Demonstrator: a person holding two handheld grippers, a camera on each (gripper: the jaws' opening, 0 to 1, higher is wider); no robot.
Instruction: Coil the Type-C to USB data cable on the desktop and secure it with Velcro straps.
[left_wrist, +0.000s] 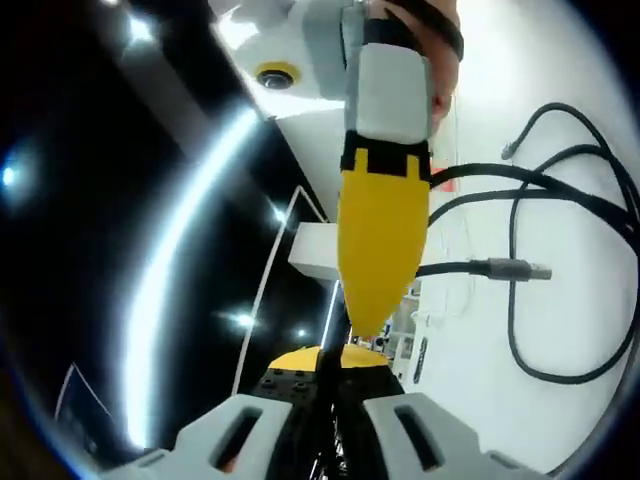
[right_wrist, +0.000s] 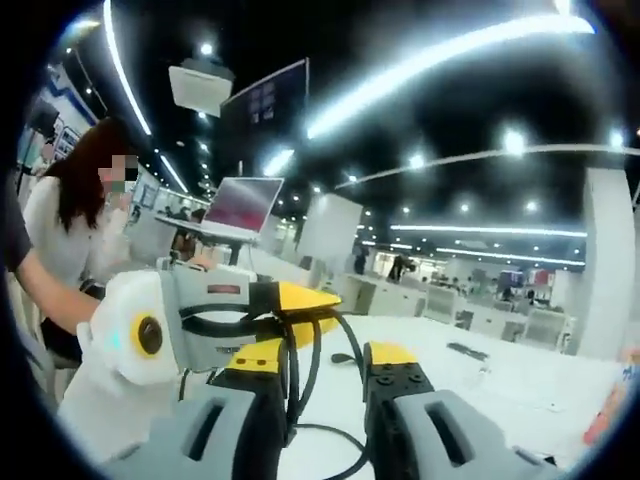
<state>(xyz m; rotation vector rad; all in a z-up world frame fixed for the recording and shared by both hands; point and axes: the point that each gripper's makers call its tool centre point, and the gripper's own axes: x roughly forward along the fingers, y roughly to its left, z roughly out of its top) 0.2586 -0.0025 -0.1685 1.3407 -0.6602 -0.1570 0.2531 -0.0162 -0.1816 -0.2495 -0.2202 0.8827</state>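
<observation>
Large open-plan office or lab hall. Dark ceiling with long strip lights (right_wrist: 440, 60) and round spot lamps. A projector (right_wrist: 200, 85) hangs overhead at far left. Open laptop (right_wrist: 240, 207) on a raised stand, left side. Rows of white desks (right_wrist: 480, 315) and partitions run far back on the right. A person (right_wrist: 70, 230) stands at the left. White worktable (right_wrist: 520, 380) near.

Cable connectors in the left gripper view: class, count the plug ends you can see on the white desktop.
2. A grey metal plug lies mid-right on the desktop; a smaller plug end sits above it. Others may be hidden behind the yellow gripper.
</observation>
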